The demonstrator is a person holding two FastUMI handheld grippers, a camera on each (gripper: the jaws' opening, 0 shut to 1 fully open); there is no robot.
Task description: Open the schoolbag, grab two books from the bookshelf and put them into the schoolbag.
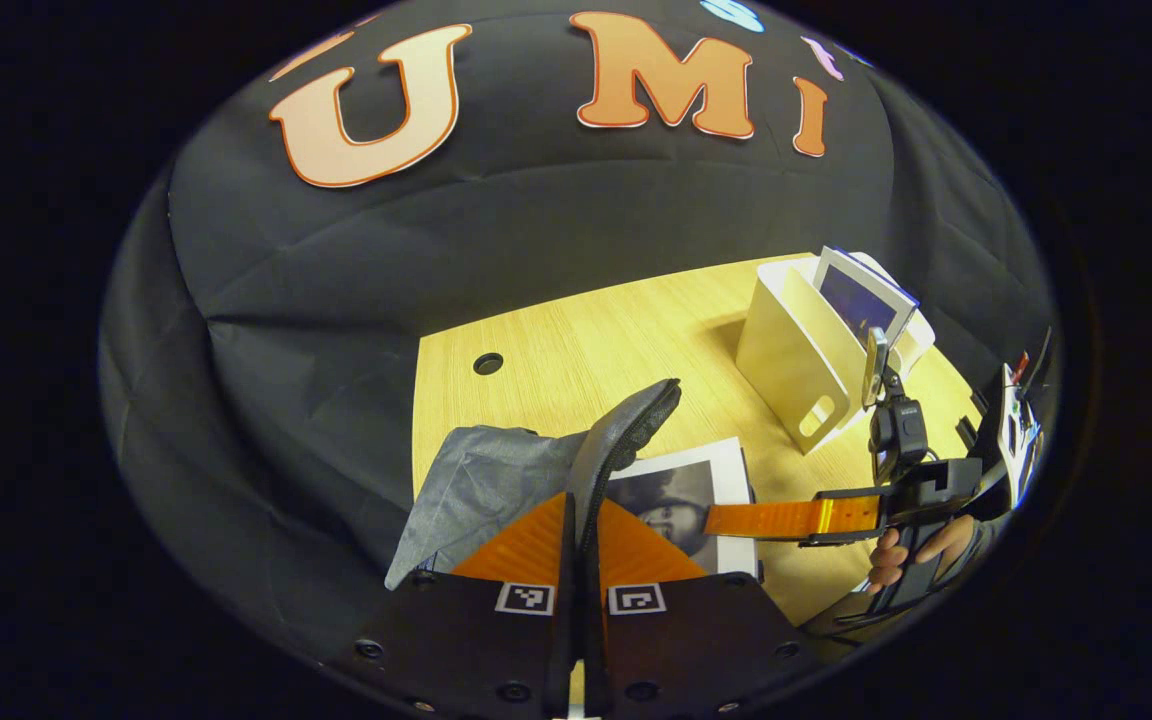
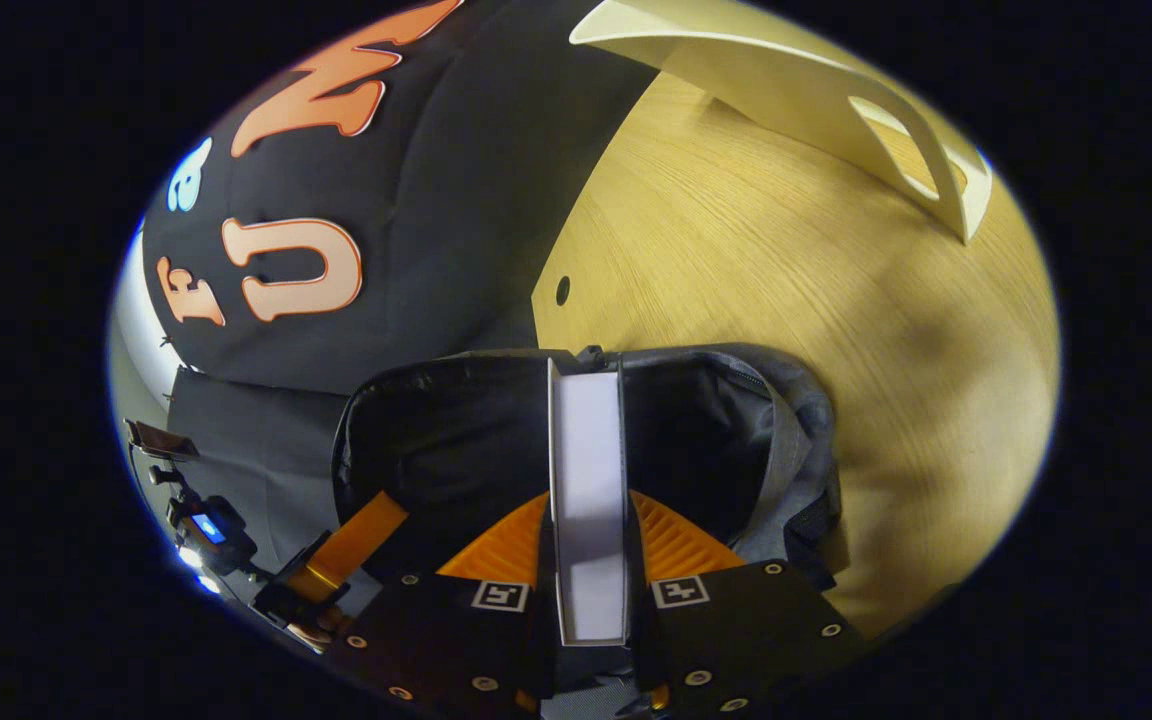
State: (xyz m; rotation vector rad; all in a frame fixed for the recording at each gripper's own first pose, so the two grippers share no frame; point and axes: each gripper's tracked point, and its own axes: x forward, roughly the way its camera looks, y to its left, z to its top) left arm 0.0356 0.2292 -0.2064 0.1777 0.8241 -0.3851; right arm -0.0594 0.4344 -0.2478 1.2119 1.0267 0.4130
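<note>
Left gripper (image 1: 581,520) pinches bag (image 1: 496,480) flap; right gripper (image 2: 588,530) clamps book (image 2: 588,480) over bag mouth; shelf (image 1: 801,350) near table's (image 1: 576,340) far edge.

The left gripper (image 1: 580,520) pinches the grey schoolbag's (image 1: 496,480) raised flap at six o'clock. At three to four o'clock, the right gripper (image 1: 726,520) holds a book (image 1: 686,490) over the wooden table (image 1: 586,340). The white bookshelf (image 1: 796,360), one book (image 1: 861,300) inside, stands at two o'clock.
</note>
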